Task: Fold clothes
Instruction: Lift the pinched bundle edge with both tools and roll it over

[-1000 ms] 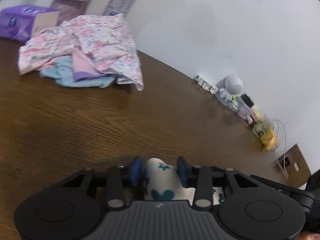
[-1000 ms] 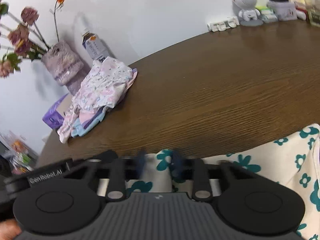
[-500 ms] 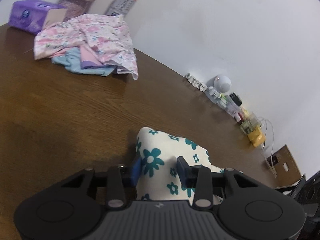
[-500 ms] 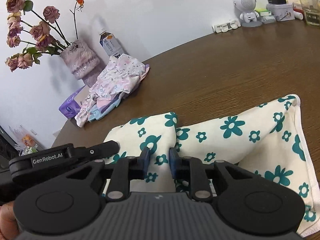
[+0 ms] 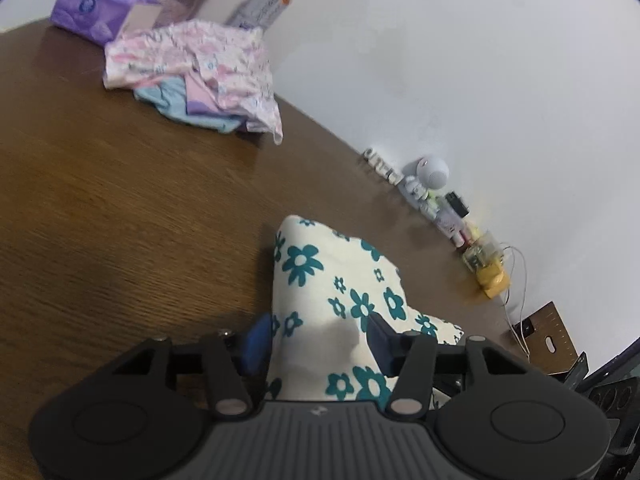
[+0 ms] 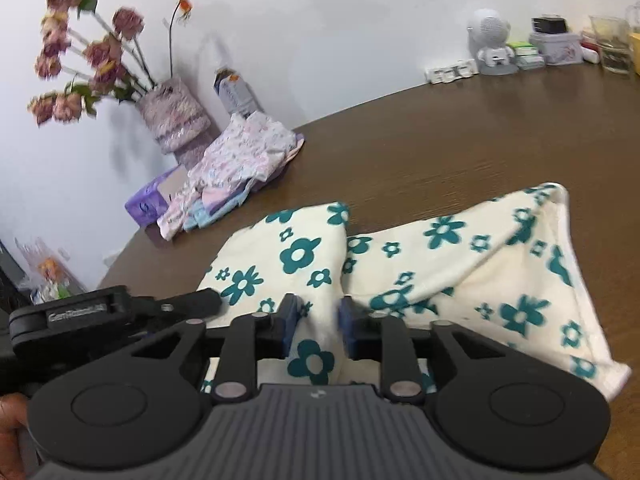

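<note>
A cream cloth with teal flowers [image 5: 340, 280] lies on the brown table [image 5: 120, 220], folded over with a crease down its middle [image 6: 460, 264]. My left gripper [image 5: 319, 338] is open at the cloth's near left end. The fabric lies loosely between its blue pads [image 5: 258, 340]. My right gripper [image 6: 318, 320] sits low over the middle fold. Its jaws are opening, with a ridge of cloth standing between them and no firm pinch. The left gripper's black body [image 6: 100, 312] shows at the left of the right wrist view.
A heap of pink and blue clothes [image 6: 240, 160] lies at the far left by a purple tissue pack [image 5: 92, 12], a vase of dried flowers [image 6: 176, 112] and a bottle [image 5: 268, 0]. Small items [image 6: 492, 40] line the wall. Bare table lies between heap and cloth.
Both grippers drew back toward the near edge, and the flowered cloth now lies spread on the table ahead of them. The left jaws widened. The right jaws parted slightly.
</note>
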Available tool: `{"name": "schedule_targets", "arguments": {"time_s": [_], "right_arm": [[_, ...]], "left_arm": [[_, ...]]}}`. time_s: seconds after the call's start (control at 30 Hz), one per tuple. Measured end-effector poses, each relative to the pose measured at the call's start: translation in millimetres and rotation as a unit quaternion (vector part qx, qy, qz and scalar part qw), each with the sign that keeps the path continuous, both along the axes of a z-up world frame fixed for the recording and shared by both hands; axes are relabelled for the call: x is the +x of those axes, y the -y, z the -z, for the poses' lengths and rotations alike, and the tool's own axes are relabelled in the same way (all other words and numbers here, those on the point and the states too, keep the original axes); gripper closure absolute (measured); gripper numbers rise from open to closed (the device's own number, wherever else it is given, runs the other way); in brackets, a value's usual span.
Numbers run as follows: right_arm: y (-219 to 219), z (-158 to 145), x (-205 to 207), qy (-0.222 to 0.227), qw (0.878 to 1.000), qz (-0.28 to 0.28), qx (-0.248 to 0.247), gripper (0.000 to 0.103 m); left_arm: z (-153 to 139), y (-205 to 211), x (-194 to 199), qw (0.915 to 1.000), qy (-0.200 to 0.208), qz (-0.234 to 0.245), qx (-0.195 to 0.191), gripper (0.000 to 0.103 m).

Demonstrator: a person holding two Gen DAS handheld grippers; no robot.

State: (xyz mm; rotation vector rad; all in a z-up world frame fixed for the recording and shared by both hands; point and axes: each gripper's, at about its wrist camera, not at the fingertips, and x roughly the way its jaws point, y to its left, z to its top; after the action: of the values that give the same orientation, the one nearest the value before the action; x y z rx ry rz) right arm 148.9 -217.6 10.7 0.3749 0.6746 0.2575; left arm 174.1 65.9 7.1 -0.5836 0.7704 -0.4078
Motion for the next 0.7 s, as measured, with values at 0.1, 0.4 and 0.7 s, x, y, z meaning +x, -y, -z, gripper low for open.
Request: {"name": "schedule_targets", "arguments": {"time_s": [0.1, 0.4, 0.7], "right_arm": [[-1, 0, -5, 0.003, 1.000, -0.001, 0.000, 0.080], [0, -5, -19, 0.020, 1.000, -0.002, 0.002, 0.060], [-1, 0, -25, 0.012, 1.000, -0.013, 0.014, 0.076]], "left_arm": [[2, 6, -3, 0.9999, 0.003, 0.012, 0.003, 0.063], [3, 1, -16, 1.0000, 0.009, 0.003, 0.004, 0.054], [4, 0, -23, 0.9997, 0.014, -0.007, 0.018, 0.050]]}}
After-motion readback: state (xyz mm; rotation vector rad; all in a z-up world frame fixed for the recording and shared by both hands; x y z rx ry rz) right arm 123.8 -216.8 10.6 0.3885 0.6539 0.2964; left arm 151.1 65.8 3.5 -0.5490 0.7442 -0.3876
